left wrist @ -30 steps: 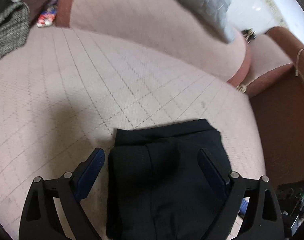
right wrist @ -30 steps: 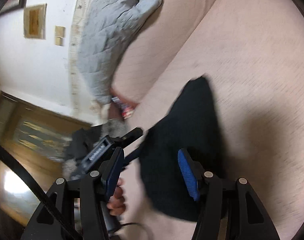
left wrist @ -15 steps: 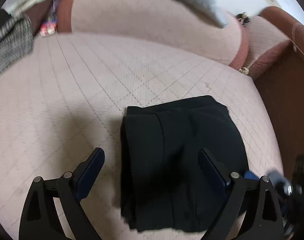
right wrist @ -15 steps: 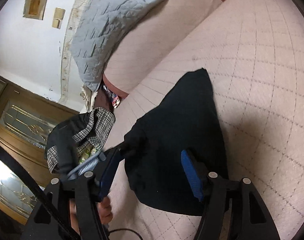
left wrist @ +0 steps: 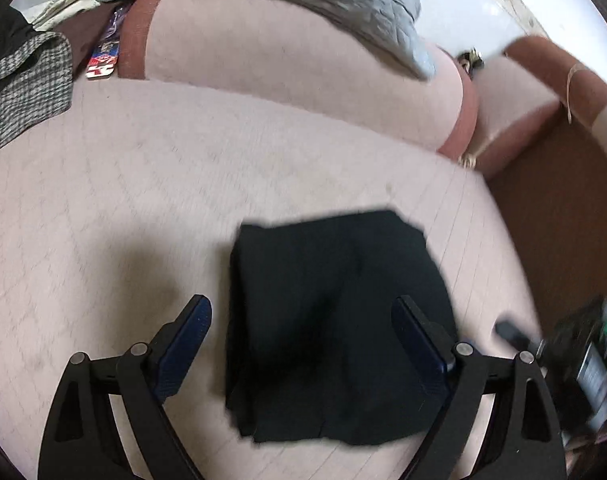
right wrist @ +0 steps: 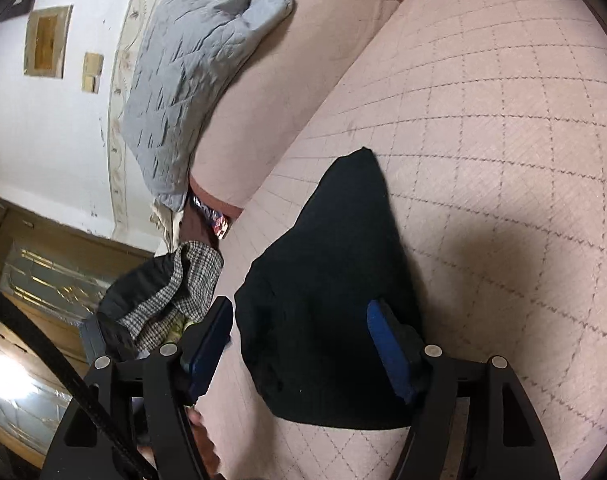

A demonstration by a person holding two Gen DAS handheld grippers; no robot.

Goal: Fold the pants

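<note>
- I see the black pants (left wrist: 335, 332) folded into a compact, roughly rectangular bundle, lying flat on the pink quilted sofa seat (left wrist: 143, 200)
- In the left wrist view, the bundle sits in the near centre of the seat, close to the seat's right edge
- My left gripper (left wrist: 301, 320) hovers over the near part of the bundle with its jaws spread wide; the left blue pad (left wrist: 187, 332) is over bare cushion just left of the fabric, the right pad over the bundle's right part; nothing is pinched
- My right gripper (right wrist: 299, 324) is likewise spread apart; the pants (right wrist: 327, 304) fill the gap between its fingers, and I cannot tell whether the right pad (right wrist: 387, 344) touches the cloth
- In the left wrist view, the other tool's black body (left wrist: 583, 352) appears blurred at the near right edge
- A grey quilted blanket (right wrist: 183, 76) drapes over the sofa backrest (left wrist: 283, 60) at the far side
- A checked garment (left wrist: 19, 84) lies at the far left of the seat
- A small colourful packet (left wrist: 103, 64) is wedged beside the backrest, just right of the checked garment
- This left wrist frame is motion-blurred; fine fold detail on the bundle is not readable
</note>
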